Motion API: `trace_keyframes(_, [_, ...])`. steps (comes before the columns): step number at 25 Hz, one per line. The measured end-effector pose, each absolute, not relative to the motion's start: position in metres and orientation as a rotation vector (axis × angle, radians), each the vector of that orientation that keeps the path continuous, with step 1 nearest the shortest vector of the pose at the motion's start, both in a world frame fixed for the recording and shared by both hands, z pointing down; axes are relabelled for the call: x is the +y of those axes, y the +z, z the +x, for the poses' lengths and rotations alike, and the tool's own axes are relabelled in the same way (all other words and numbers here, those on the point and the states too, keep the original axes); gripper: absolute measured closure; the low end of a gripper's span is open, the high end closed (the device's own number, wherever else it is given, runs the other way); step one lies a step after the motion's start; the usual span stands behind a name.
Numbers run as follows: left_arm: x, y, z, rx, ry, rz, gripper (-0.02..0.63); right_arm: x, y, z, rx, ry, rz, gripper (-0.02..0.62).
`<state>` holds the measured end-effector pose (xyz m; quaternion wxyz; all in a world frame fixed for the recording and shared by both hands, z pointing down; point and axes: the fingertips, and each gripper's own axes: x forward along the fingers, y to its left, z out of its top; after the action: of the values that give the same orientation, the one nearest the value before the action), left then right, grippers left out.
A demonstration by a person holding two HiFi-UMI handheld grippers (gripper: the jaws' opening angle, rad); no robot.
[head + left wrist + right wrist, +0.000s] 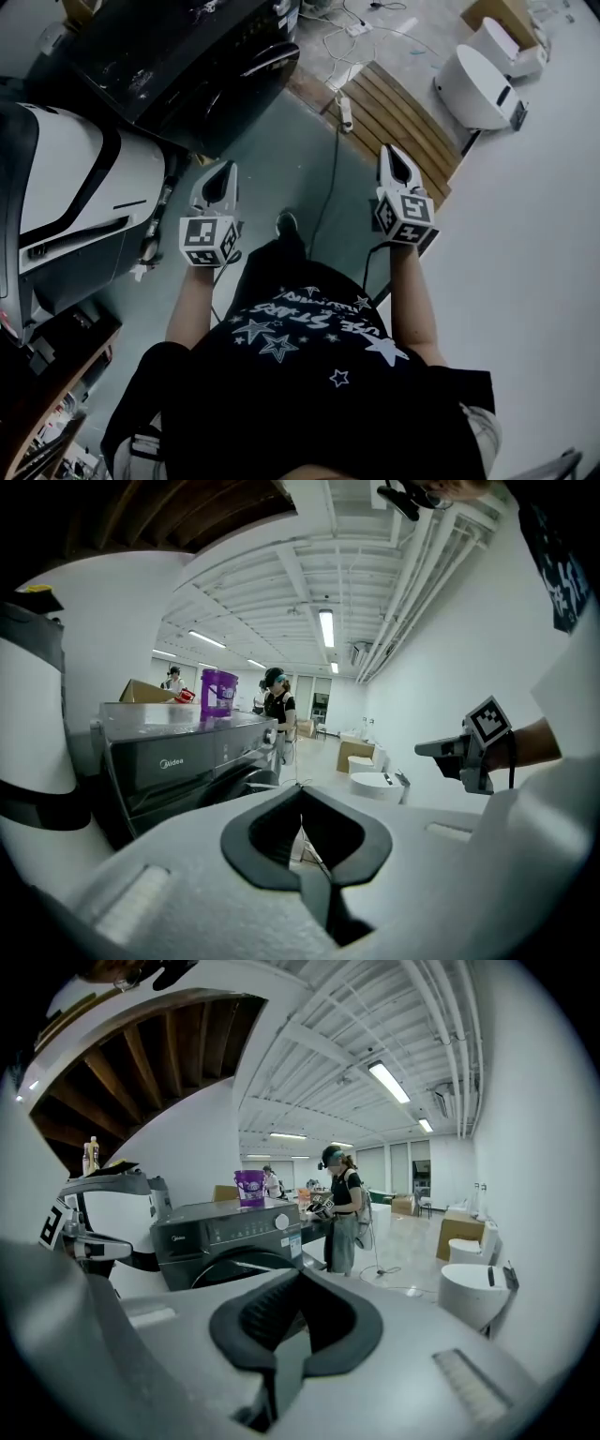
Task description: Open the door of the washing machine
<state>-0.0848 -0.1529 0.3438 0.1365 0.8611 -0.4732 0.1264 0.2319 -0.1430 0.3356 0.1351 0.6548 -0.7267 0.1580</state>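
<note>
- Washing machine [234, 1232], dark, ahead of both grippers and well apart from them, round door [246, 1269] closed.
- Purple tub [249, 1187] on its top.
- Left gripper [222, 174]: fingers together, nothing between.
- Right gripper [395, 156]: fingers together, empty.
- Person [342, 1208] standing just beside the machine.

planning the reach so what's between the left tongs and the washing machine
Only bare floor, in the head view; nothing stands between the left tongs and the washing machine.
</note>
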Motion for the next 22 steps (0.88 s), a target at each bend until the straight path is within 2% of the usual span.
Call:
trace_keyframes(5, [-0.186, 0.346, -0.08, -1.395, 0.345, 2.467, 0.595, -0.195, 0.326, 0.226, -2.148, 0.444, 1.878, 0.592])
trace_keyframes(8, [-0.191, 0.344, -0.081, -1.414, 0.331, 2.468, 0.595, -0.212, 0.325, 0.216, -2.182, 0.427, 1.824, 0.482])
trace_keyframes(9, [-0.19, 0.343, -0.083, -1.426, 0.328, 2.466, 0.595, -0.215, 0.328, 0.212, -2.192, 0.425, 1.795, 0.482])
trace_keyframes(16, [-0.186, 0.347, -0.115, -1.599, 0.349, 2.359, 0.595, -0.243, 0.362, 0.19, -2.284, 0.499, 1.576, 0.291])
trace_keyframes(22, [-0.185, 0.353, -0.117, -1.757, 0.39, 2.202, 0.595, -0.298, 0.389, 0.184, -2.344, 0.496, 1.366, 0.244])
